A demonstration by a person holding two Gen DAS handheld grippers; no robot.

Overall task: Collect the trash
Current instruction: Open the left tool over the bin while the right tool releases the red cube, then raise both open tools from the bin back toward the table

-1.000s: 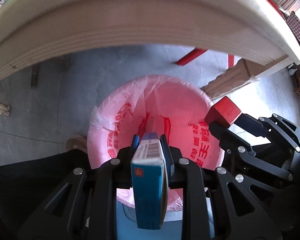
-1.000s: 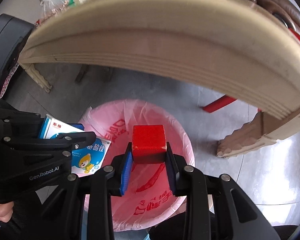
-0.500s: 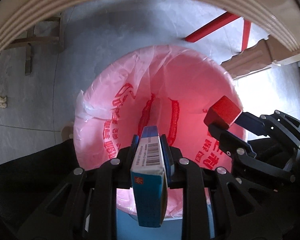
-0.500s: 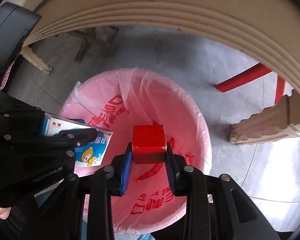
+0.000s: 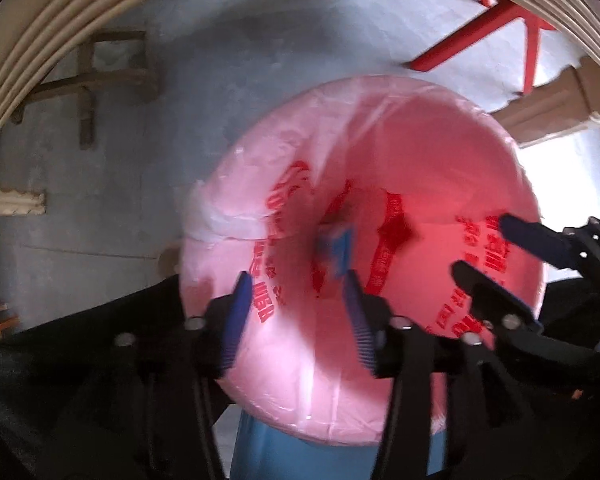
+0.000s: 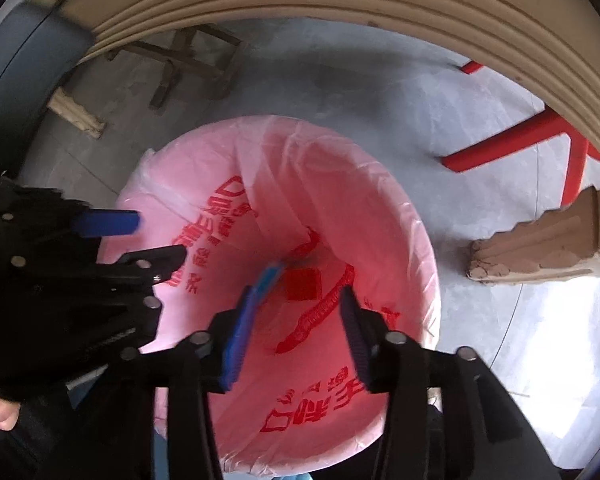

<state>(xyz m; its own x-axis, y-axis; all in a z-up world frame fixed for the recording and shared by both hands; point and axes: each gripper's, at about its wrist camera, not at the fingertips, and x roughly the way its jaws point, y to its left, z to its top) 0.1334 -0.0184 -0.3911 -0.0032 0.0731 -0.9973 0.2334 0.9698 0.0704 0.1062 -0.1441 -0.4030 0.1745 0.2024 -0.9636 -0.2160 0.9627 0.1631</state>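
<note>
Grippers [image 5: 296, 308] [image 6: 296, 316] over bin liner [image 5: 420, 140], beneath table edge [image 6: 380, 0].

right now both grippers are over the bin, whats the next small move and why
Probably lift both grippers up and away from the bin. The left gripper and right gripper are open and empty, while the blue box and red block are already down inside the pink bag, so nothing is left to release.

Cream ribbed table edge [image 6: 380, 4], grey floor [image 6: 340, 80], red stool legs [image 6: 512, 144], wooden frame [image 5: 88, 80]
</note>
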